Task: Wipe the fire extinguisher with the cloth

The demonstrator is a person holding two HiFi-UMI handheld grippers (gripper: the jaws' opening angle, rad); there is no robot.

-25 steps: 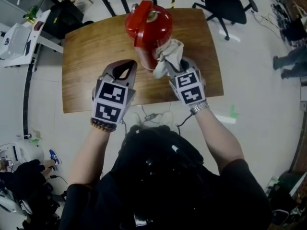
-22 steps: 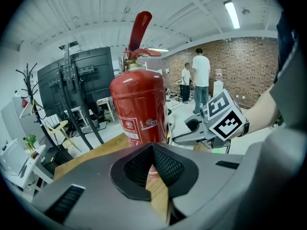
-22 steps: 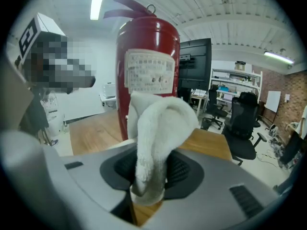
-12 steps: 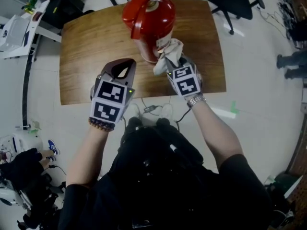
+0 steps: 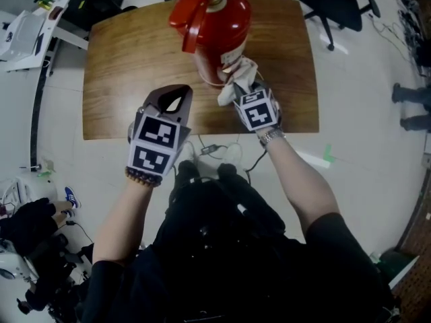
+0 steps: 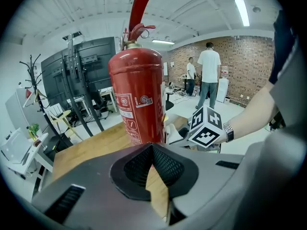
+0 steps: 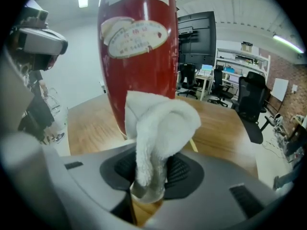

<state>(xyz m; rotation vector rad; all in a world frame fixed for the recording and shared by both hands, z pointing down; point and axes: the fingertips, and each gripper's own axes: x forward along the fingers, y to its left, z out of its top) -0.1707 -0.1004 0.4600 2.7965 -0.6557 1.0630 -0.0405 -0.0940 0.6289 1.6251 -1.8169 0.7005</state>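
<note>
A red fire extinguisher (image 5: 217, 29) stands upright on the wooden table (image 5: 128, 66); it fills the middle of the left gripper view (image 6: 136, 99) and the right gripper view (image 7: 139, 56). My right gripper (image 5: 242, 89) is shut on a white cloth (image 5: 239, 79), and the bunched cloth (image 7: 158, 128) presses against the lower right side of the red cylinder. My left gripper (image 5: 172, 99) hovers over the table in front of the extinguisher, shut with nothing in it. In the left gripper view its jaws (image 6: 152, 147) meet in a V just short of the cylinder's base.
The table's front edge (image 5: 195, 132) lies just beyond my hands. Black office chairs (image 5: 333, 5) stand behind the table on the right. A dark trolley and white gear (image 5: 40, 25) sit at the left. Two people (image 6: 206, 75) stand far off by a brick wall.
My right gripper has slid the cloth down the side of the extinguisher towards its base. My left gripper has sunk a little and stays shut.
</note>
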